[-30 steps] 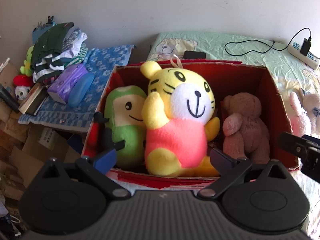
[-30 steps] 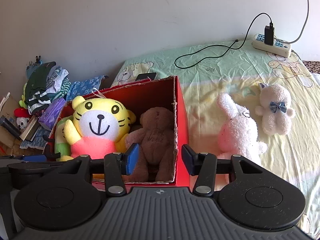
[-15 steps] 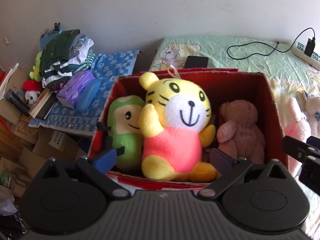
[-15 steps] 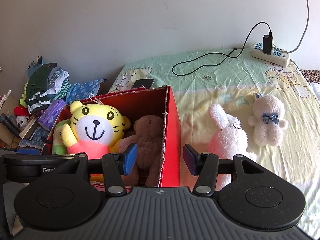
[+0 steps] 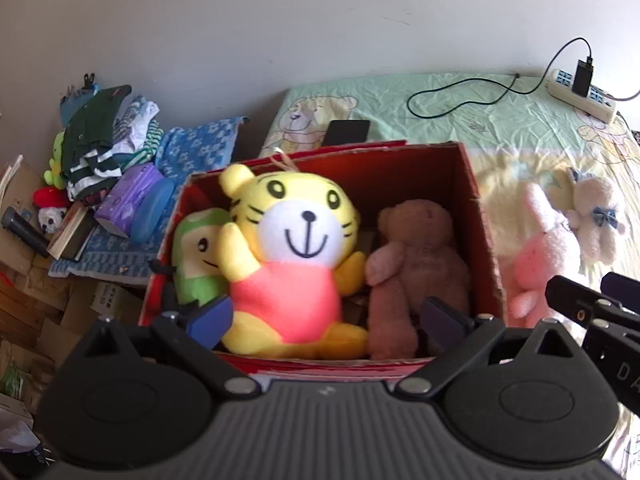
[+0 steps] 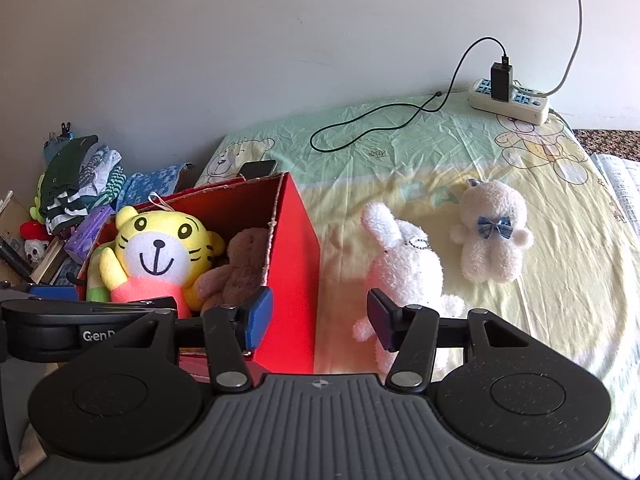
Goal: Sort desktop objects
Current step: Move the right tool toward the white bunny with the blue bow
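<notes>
Rabbit [image 6: 404, 264] lies on the sheet just right of the box [image 6: 296, 248], the white bear [image 6: 490, 232] beside it. Your right gripper [image 6: 318, 314] is half open and empty; widen it and straddle the rabbit's body. Left gripper [image 5: 326, 314] gapes empty over the box.

A plain pale wall [image 6: 240, 40] fills the upper frame. Below it, a bed with a green-and-yellow teddy-bear sheet [image 6: 400, 152] spans the centre and right, sunlit in the lower right. At the left edge, cardboard [image 5: 24, 280] covers the floor.
</notes>
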Demonstrator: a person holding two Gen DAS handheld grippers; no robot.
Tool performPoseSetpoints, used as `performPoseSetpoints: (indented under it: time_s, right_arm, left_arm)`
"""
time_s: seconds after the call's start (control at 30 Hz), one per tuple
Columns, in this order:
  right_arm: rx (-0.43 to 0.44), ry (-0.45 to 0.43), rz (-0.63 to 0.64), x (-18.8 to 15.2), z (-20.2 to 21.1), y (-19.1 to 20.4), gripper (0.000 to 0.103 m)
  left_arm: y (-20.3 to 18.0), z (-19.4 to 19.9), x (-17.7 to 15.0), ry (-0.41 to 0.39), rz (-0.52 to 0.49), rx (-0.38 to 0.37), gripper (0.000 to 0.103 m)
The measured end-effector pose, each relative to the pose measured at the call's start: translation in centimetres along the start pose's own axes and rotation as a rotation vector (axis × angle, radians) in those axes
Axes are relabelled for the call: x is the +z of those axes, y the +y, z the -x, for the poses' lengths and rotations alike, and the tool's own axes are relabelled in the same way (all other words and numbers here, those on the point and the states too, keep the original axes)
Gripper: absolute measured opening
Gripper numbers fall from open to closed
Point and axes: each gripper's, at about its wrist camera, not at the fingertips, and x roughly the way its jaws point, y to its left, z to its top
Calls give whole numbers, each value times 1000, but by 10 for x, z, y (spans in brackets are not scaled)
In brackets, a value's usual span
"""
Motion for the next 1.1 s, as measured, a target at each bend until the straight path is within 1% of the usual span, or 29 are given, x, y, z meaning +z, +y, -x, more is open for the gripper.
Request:
performPoseSetpoints:
  time_s: [0.23,0.33,0.5,0.67,0.87,1.1]
  right_arm:
    - [-25,10,-27,-2,7,-32,56]
    - [-34,16,-37,-3,10,-48,59]
    - [-54,30,-53,-4,12,-73,60]
    - [-79,48,-72,-7,15,-98,60]
    - [-117,62,-102,-11,18,-123,60]
    - [-166,88,-115,-16,15,-147,60]
  left_arm:
    - [-36,10,-1,-12,-38,-18,100]
    - [-53,12,-2,-8,-52,-28,100]
    - [-80,15,-4,-12,-75,-42,100]
    - [-106,13,-7,6,-98,-65,100]
    - [-139,6,-10,27,-152,-83,100]
    - [-166,-10,-17,77,-184,-103,100]
